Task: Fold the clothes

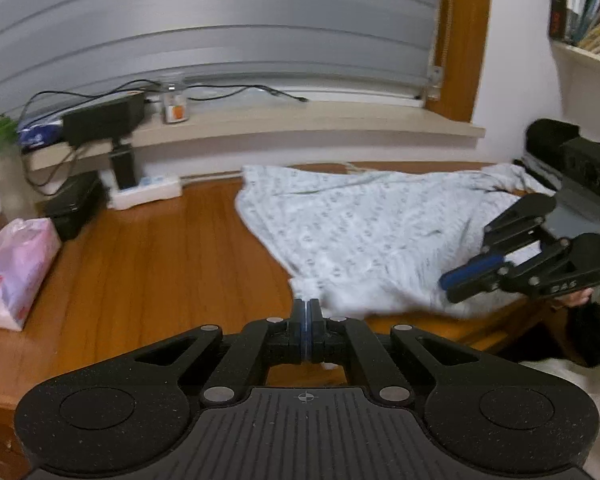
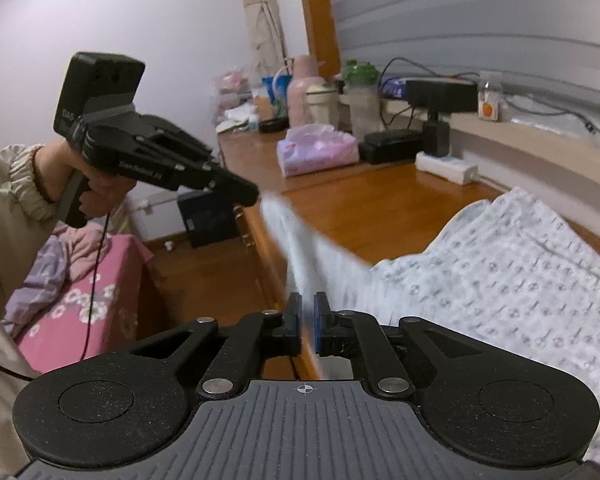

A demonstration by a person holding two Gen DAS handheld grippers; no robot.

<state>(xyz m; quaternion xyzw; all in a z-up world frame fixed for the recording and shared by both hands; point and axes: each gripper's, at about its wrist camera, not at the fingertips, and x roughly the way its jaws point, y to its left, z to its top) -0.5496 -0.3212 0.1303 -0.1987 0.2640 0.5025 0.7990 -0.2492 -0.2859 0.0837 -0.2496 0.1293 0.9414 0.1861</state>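
Thin pale-blue cotton with a tiny grey print, that's what I'm dealing with here: a light garment (image 1: pixel 364 224), can't tell if it's a shirt or pajama piece, spreading across the right half of the wooden desk (image 1: pixel 148 264) under the window. My left tool (image 1: pixel 307 312) is sitting pressed together right on the near-left corner of the cloth, and from the right wrist view that corner is stretching up off the desk in a taut strip toward it. My right tool (image 2: pixel 307 322) is holding a narrow gap with cloth edge running through it, so it looks like it's pinching the near hem. Stuff this floppy is drooping wherever it isn't held, so I'm thinking corners and hems are the only sane places to grab, both kept level. It's sliding easily on the polished wood too.
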